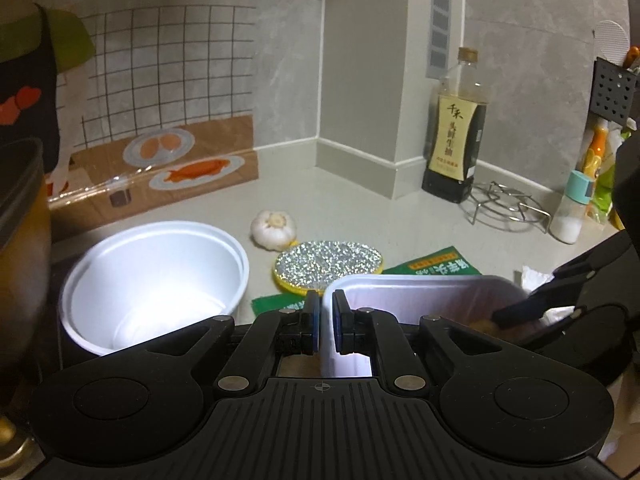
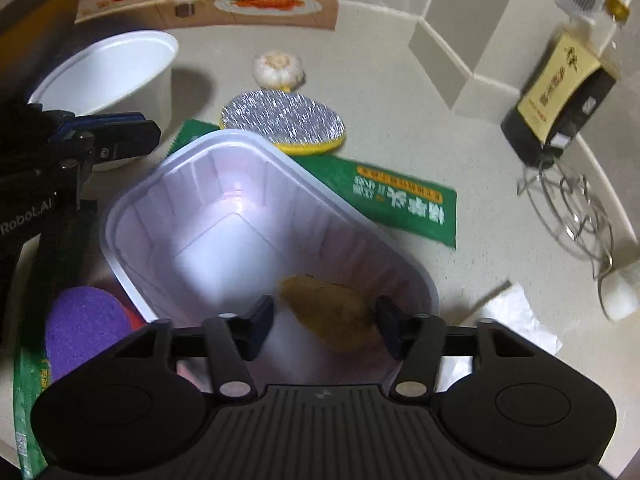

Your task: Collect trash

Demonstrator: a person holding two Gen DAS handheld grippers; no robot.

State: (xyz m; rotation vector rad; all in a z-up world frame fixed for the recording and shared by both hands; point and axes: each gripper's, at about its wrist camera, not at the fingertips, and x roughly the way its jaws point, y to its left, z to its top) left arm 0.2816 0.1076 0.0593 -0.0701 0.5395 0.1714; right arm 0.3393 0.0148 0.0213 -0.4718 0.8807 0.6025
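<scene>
White plastic: one rectangular tray point(image 2: 224, 184), one round bowl point(image 2: 116, 68), one garlic bulb point(image 2: 278, 69).

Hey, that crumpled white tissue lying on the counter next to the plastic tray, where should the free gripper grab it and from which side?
Take the crumpled white tissue by a raised fold near its middle, coming straight down from above with the right gripper. It lies low on the counter, so a side approach would probably slide over it. The plastic tray sits just beside it, so keep to the tissue's outer part.
</scene>
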